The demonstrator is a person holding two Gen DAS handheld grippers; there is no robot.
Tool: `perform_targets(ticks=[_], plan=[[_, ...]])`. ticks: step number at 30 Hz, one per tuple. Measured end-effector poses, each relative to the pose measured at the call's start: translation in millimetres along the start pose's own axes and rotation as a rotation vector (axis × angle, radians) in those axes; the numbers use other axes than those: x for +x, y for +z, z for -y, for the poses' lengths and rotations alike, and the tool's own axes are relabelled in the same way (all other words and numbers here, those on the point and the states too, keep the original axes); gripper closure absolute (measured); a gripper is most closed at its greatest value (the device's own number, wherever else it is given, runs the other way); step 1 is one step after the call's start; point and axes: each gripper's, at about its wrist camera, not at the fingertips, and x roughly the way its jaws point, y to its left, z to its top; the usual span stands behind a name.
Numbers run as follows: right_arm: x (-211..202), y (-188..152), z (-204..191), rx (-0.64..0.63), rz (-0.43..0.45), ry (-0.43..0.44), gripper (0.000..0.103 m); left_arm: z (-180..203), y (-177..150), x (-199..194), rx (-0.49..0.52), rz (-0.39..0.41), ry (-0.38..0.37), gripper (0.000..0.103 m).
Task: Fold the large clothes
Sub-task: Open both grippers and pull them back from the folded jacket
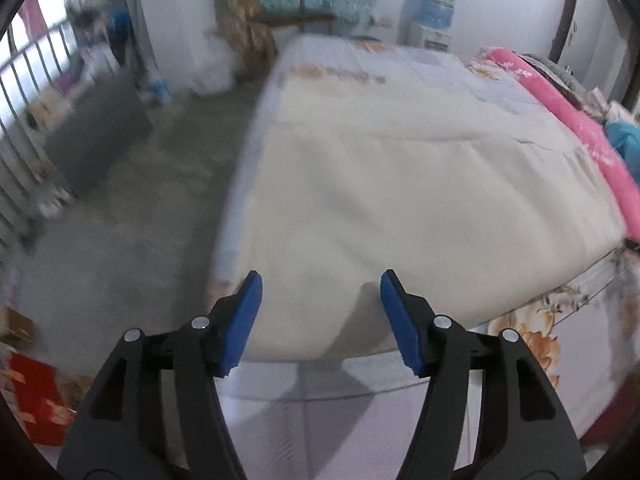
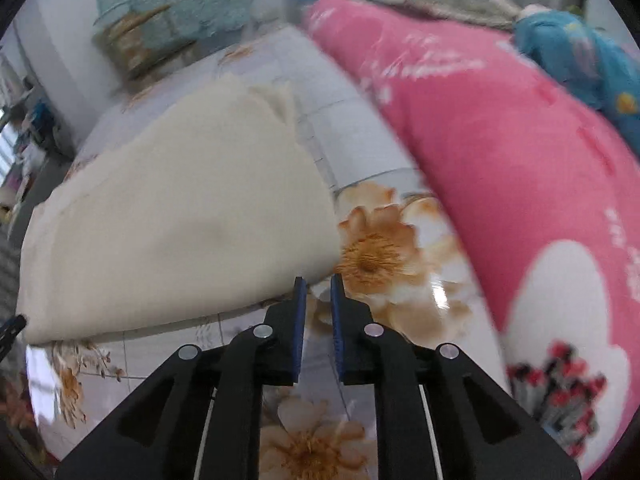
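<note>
A large cream garment point(image 1: 420, 200) lies spread flat on the bed; it also shows in the right wrist view point(image 2: 180, 216), folded into a broad slab. My left gripper point(image 1: 320, 280) is open and empty, hovering just above the garment's near edge. My right gripper point(image 2: 319, 282) has its blue pads nearly closed with a narrow gap and nothing between them. It hovers over the floral sheet point(image 2: 376, 256), just right of the garment's near right corner.
The bed's floral sheet point(image 1: 532, 336) extends past the garment. A rolled pink quilt point(image 2: 500, 152) lies along the right side, also in the left wrist view point(image 1: 576, 120), with a teal item point(image 2: 580, 48) on it. Left of the bed are grey floor point(image 1: 132, 220), a railing and boxes.
</note>
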Motion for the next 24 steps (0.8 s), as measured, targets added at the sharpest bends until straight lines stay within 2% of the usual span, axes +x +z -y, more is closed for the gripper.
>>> perform_targets(ticks=[2,4,5,6,8,9,12,14,19,24], plan=[[-21.7,-6.5,-8.8,-0.002,0.043,0.028,0.085,5.5,-2.4,-24.4,0.031,0.061,0.014,0.034],[-42.8,-16.6,-21.0,-0.014,0.082,0.056,0.07,12.2,-3.8,-41.1,0.05,0.092,0.01,0.029],[-49.0,-21.8,-24.0,-0.02,0.094,0.068,0.058,17.6,-6.2,-52.8,0.061,0.109,0.0,0.024],[-58.4,-27.9,-30.0,-0.029,0.108,0.085,0.051,20.8,-7.0,-57.9,0.068,0.117,-0.009,0.018],[-77.8,-40.8,-44.8,-0.068,0.131,0.112,0.045,32.9,-12.6,-77.5,0.076,0.135,-0.042,0.016],[-83.1,-41.9,-48.4,-0.082,0.135,0.115,0.039,39.6,-15.1,-86.4,0.073,0.144,-0.059,0.012],[-100.7,-55.7,-64.6,-0.125,0.155,0.142,0.026,52.9,-27.4,-107.0,0.065,0.18,-0.087,0.01],[-110.2,-65.5,-72.4,-0.13,0.165,0.151,0.019,63.8,-31.3,-111.6,0.063,0.187,-0.1,0.009],[-128.1,-83.3,-81.2,-0.091,0.173,0.196,0.012,79.8,-47.6,-118.3,0.036,0.188,-0.121,0.009],[-135.2,-91.2,-91.7,-0.13,0.215,0.127,0.007,88.6,-52.0,-118.0,0.023,0.165,-0.106,0.009]])
